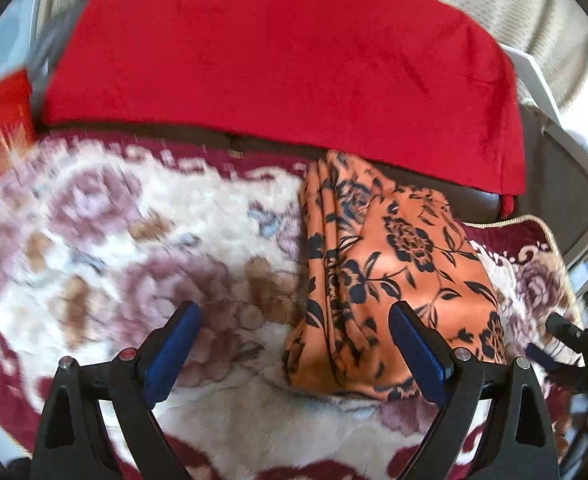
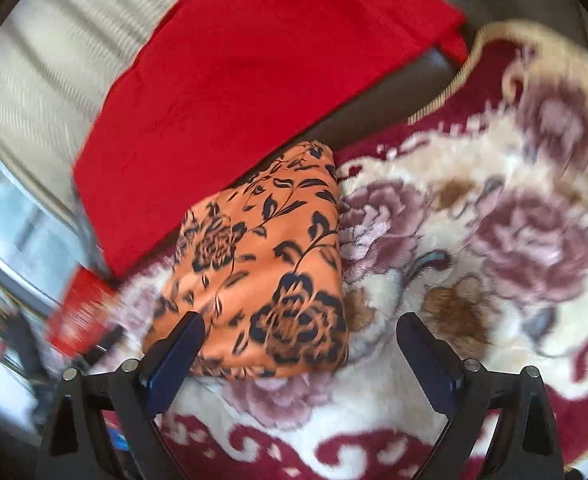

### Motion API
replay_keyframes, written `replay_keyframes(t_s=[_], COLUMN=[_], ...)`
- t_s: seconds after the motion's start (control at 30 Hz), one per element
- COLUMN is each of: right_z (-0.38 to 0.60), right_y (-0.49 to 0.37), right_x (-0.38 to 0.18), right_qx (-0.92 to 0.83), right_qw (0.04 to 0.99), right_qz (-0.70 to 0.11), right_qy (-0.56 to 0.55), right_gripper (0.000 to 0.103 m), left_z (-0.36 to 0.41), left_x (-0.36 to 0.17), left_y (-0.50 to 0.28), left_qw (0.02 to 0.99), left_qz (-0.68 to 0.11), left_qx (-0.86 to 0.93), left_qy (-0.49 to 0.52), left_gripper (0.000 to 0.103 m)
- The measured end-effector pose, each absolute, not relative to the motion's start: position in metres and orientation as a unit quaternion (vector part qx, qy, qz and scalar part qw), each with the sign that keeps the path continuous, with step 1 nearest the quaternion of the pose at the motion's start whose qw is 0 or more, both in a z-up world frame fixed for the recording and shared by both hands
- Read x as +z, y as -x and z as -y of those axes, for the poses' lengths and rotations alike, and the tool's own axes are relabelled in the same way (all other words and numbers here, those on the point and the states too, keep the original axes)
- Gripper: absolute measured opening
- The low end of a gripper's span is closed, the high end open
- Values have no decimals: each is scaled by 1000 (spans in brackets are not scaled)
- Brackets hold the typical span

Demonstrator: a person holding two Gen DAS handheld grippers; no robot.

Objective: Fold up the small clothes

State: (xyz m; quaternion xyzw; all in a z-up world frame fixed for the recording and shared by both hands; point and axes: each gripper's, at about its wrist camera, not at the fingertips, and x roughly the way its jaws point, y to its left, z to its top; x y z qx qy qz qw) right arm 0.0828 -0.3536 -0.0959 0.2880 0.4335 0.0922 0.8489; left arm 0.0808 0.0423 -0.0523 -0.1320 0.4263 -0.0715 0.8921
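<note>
The orange cloth (image 1: 394, 264) with dark flowers is folded to a thick compact packet and lies on the flowered blanket (image 1: 154, 240), just ahead of the left gripper (image 1: 294, 344) toward its right finger. The right gripper (image 2: 300, 354) has it ahead-left. Both grippers stand wide and hold nothing. A red cloth (image 1: 274, 52) lies beyond

Close downward views, shared orange cloth (image 1: 390, 264)
</note>
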Motion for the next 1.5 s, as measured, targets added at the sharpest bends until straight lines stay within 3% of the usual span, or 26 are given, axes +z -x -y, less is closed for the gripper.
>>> replay_keyframes(t_s=[0.07,0.13,0.17,0.2,0.27,0.33,0.37,0.5,0.53,0.57,0.6,0.8,0.93,0.97,1.03,1.1,1.2,1.27,1.3,1.37,1.5], right_z=[367,370,368,362,352,338,332,301,302,306,316,344,351,349,336,310,270,271,277,295,313], right_y=[-102,-125,-134,-144,-155,-160,-159,-141,-143,-146,-146,-164,-229,-244,-267,-267,-241,-244,-247,-239,-220], right_x=[-111,-129,-135,-142,-155,-167,-165,-129,-136,-145,-150,-132,-156,-163,-163,-130,-96,-113,-118,-117,-109], right_qx=[123,146,151,165,176,174,171,141,138,131,126,156,146,148,155,145,109,87,84,105,127], right_qw=[823,794,788,780,765,759,765,826,821,811,806,801,773,766,771,813,873,865,861,855,846], right_qz=[-441,-463,-473,-484,-504,-529,-532,-510,-519,-532,-529,-464,-500,-513,-530,-518,-470,-490,-493,-476,-461], right_qy=[-336,-365,-364,-360,-359,-336,-319,-194,-196,-206,-234,-344,-363,-358,-316,-225,-71,-70,-94,-176,-235], right_gripper=[98,98,98,98,96,41,38,39,45,66,71,80,80,79,45,36,36,42,59,79,82], left_z=[-43,-43,-42,-41,-43,-42,-40,-38,-39,-40,-40,-43,-47,-48,-49,-50,-52,-55,-59,-67,-74], left_x=[-65,-79,-87,-94,-102,-101,-99,-106,-107,-106,-106,-107,-112,-112,-112,-114,-115,-107,-100,-82,-58], left_y=[-90,-96,-99,-101,-102,-100,-98,-94,-95,-95,-93,-93,-98,-98,-98,-99,-99,-97,-94,-93,-113], left_qw=[878,868,862,855,850,850,853,857,856,856,856,855,852,852,852,853,851,849,851,859,866], left_qz=[-443,-456,-467,-476,-478,-476,-473,-468,-468,-468,-467,-468,-473,-473,-473,-473,-474,-474,-468,-447,-417], left_qx=[-89,-99,-107,-114,-124,-132,-132,-133,-134,-137,-139,-141,-134,-133,-133,-131,-129,-133,-136,-144,-163], left_qy=[157,169,170,173,185,185,177,172,173,172,170,174,183,182,178,177,185,193,197,205,222], left_gripper=[93,76,55,45,39,27,25,27,28,28,28,34,44,46,48,51,54,54,54,57,76])
